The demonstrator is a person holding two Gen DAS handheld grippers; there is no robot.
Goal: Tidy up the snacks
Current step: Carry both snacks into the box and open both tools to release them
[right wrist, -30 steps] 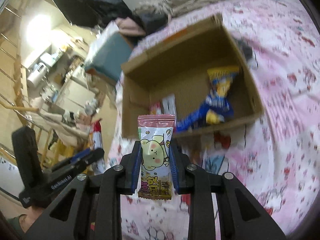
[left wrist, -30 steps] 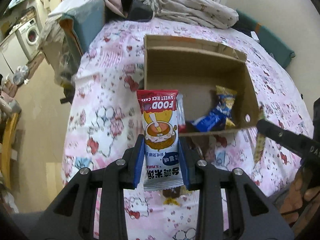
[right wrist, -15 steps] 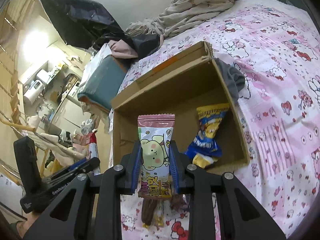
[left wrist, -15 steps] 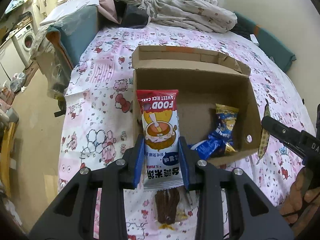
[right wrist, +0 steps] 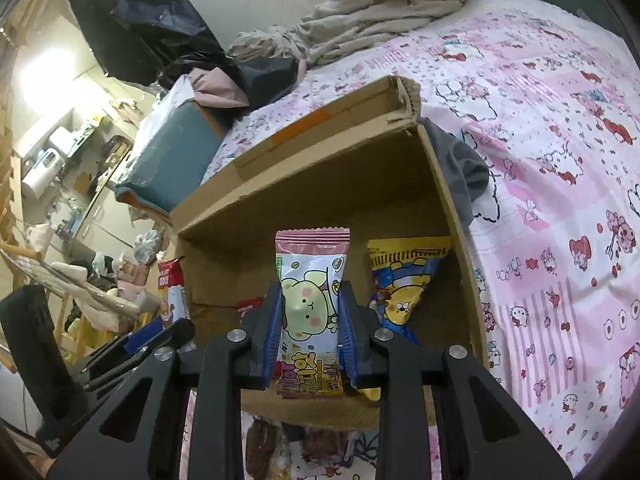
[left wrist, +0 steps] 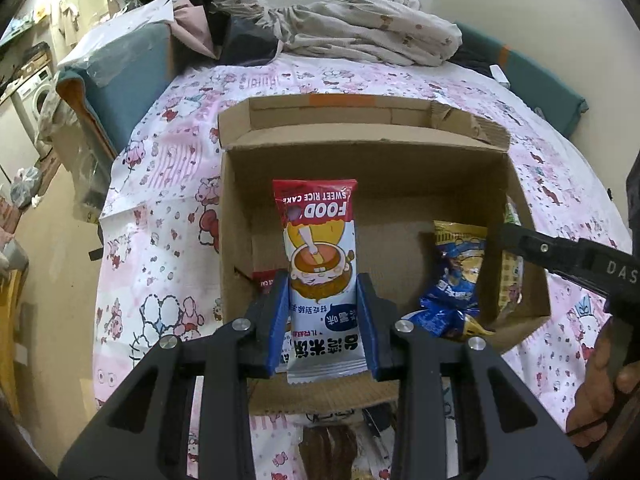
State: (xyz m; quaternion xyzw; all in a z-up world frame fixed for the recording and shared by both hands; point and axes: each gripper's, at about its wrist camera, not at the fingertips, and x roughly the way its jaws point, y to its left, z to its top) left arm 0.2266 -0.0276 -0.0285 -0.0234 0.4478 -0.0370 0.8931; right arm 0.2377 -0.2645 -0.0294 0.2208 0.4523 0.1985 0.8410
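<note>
Cardboard box [left wrist: 520, 200], brown and open-topped, on pink cartoon-print bedsheet [left wrist: 160, 208].
Left gripper [left wrist: 323, 320] clenched on red-and-white rice-cake packet [left wrist: 318, 260], right gripper [right wrist: 308, 332] on pink bear-print packet [right wrist: 310, 300], both over box.

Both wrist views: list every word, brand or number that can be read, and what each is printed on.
"FOOD" and "SWEET RICE CAKE", upside down: red-topped rice cake packet held in the left gripper.
"DAS", cut off by the frame edge: right gripper, seen in the left wrist view.
Chinese text on the rice cake packet's lower half: not confidently readable.
Pink bear packet and blue-yellow snack bag: lettering too distorted to read.
</note>
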